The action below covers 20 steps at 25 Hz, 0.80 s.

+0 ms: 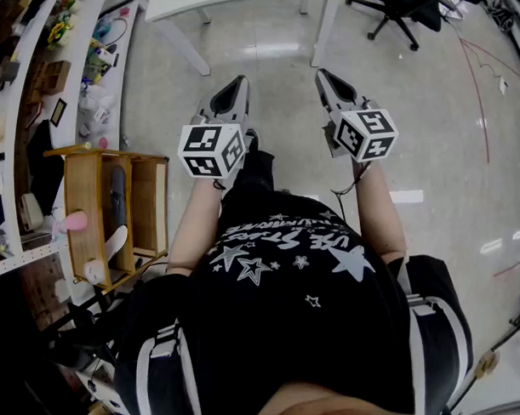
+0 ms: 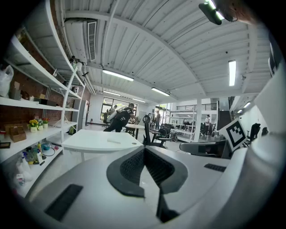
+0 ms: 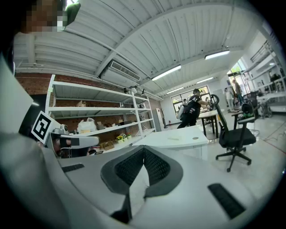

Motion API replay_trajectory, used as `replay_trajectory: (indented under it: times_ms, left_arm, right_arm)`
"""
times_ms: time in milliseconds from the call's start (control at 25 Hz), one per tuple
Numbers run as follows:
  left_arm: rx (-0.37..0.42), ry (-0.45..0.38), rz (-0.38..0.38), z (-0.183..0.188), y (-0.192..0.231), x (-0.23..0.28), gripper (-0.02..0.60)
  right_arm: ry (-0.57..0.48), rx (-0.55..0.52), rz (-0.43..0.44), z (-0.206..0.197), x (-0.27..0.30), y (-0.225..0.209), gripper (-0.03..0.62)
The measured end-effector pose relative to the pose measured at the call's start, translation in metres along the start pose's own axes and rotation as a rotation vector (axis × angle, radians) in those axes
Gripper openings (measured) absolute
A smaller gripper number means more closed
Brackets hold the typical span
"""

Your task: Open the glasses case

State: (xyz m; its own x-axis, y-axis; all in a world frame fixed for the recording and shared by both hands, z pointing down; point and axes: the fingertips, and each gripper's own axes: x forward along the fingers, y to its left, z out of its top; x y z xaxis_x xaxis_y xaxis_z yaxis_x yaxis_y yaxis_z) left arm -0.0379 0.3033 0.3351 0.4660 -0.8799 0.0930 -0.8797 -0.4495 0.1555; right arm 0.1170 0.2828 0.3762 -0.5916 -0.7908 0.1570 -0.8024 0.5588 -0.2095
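No glasses case shows in any view. In the head view both grippers are held out in front of the person, above the bare floor. My left gripper (image 1: 240, 82) has its dark pads pressed together at the tip, with nothing between them; the left gripper view shows the same closed tip (image 2: 144, 150) pointing level into the room. My right gripper (image 1: 323, 76) is shut and empty too, and its pads meet in the right gripper view (image 3: 143, 149). The two grippers are side by side, a hand's width apart.
A wooden rack (image 1: 86, 212) with small items stands by the person's left leg. White shelving (image 1: 74, 77) full of small objects runs along the left. A white table (image 1: 237, 4) and a black office chair (image 1: 401, 15) stand ahead. People work at far tables (image 2: 121, 119).
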Motion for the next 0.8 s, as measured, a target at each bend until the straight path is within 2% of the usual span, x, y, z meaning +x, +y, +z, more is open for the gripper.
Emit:
replay_trajectory:
  times_ms: [240,520,800]
  left_arm:
    - [-0.02,0.0,-0.025,0.001,0.027,0.031,0.012]
    - [-0.067,0.003,-0.041,0.006,0.078,0.084,0.012]
    - [-0.058,0.017,-0.064,0.021,0.122,0.14,0.012]
  right_arm:
    - [0.019,0.007,-0.036,-0.001,0.029,-0.013,0.008]
    - [0.039,-0.01,-0.079,0.013,0.084,-0.037,0.008]
    - [0.048,0.006,-0.11,0.03,0.151,-0.065,0.008]
